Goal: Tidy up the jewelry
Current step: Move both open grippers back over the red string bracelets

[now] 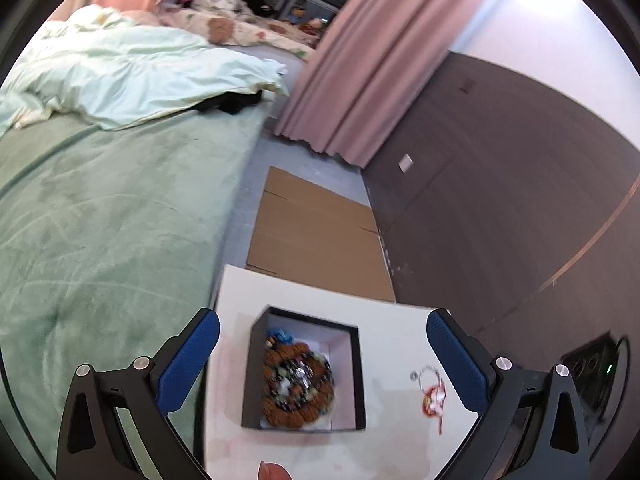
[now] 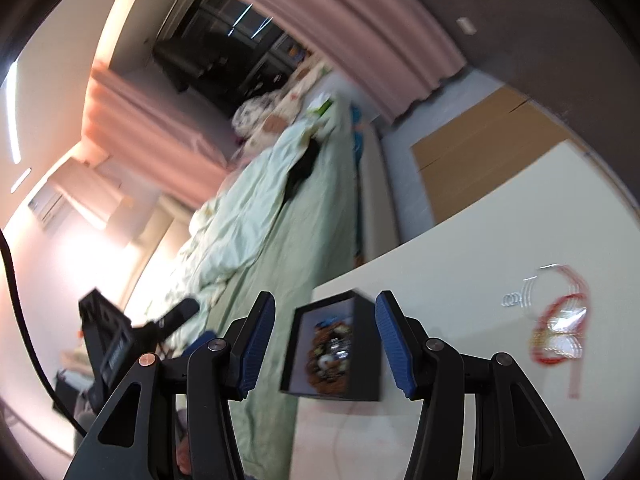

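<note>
- Your left hand-held gripper (image 1: 322,344) hovers above the white tabletop (image 1: 392,344), its blue pads spread wide apart and holding nothing.
- Between those pads, lower in the view, sits the black box (image 1: 358,376), open at the top; inside it lies a heap of brown beaded jewelry (image 1: 298,384) with a bit of blue at the far end.
- To the right of the box, apart from it on the tabletop, lie a small silver ring (image 1: 414,376) and a red-corded charm (image 1: 434,398).
- Your right hand-held gripper (image 2: 325,346) also stands parted and empty, with the box (image 2: 366,344) seen between its fingers; this view is blurred.
- The charm (image 2: 560,332) appears right of that gripper.
- A green bed (image 1: 100,232) lies left of the tabletop; flat cardboard (image 1: 316,232) lies on the floor beyond it.
</note>
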`<state>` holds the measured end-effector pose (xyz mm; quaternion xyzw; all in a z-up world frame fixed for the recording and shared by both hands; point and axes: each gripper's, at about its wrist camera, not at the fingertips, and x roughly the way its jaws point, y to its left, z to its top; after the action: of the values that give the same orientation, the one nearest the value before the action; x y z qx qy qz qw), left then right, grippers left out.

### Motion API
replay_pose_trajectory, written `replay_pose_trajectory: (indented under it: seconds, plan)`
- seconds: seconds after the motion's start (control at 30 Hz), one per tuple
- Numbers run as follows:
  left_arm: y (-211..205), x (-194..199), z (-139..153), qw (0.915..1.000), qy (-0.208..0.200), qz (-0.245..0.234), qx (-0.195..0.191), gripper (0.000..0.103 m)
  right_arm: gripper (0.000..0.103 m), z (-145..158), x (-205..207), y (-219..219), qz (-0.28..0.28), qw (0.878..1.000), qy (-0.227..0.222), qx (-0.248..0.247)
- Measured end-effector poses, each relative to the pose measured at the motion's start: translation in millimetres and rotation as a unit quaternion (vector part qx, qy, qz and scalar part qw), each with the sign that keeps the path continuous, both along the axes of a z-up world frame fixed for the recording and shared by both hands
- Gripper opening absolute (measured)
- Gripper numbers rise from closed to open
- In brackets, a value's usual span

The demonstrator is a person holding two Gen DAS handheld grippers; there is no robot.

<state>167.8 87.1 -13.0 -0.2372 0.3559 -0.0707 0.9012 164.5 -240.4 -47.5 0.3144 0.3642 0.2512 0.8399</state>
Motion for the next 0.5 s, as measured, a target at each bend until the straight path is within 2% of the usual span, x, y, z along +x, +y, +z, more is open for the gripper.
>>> replay_pose_trajectory:
  seconds: [0.2,0.33,0.5]
  plan:
    - [-28.3,-12.2,-3.4,0.9996,0.003,-0.028,0.008,0.103,0.053,4.3,-18.4,-43.6,-0.036,0.999,0.011,-0.025]
    - [-53.0,-18.7,-4.0,0.9984,0.000,-0.053,0.018,0.103,0.053,-1.5,-26.4,-66.5,-0.062,0.997,0.034,-0.044]
    - [-87.3,-23.8,-8.9,0.9951,0.005,-0.079,0.059,0.103,0.053,-18.4,-29.4,-87.9,-0.096,0.990,0.080,-0.071]
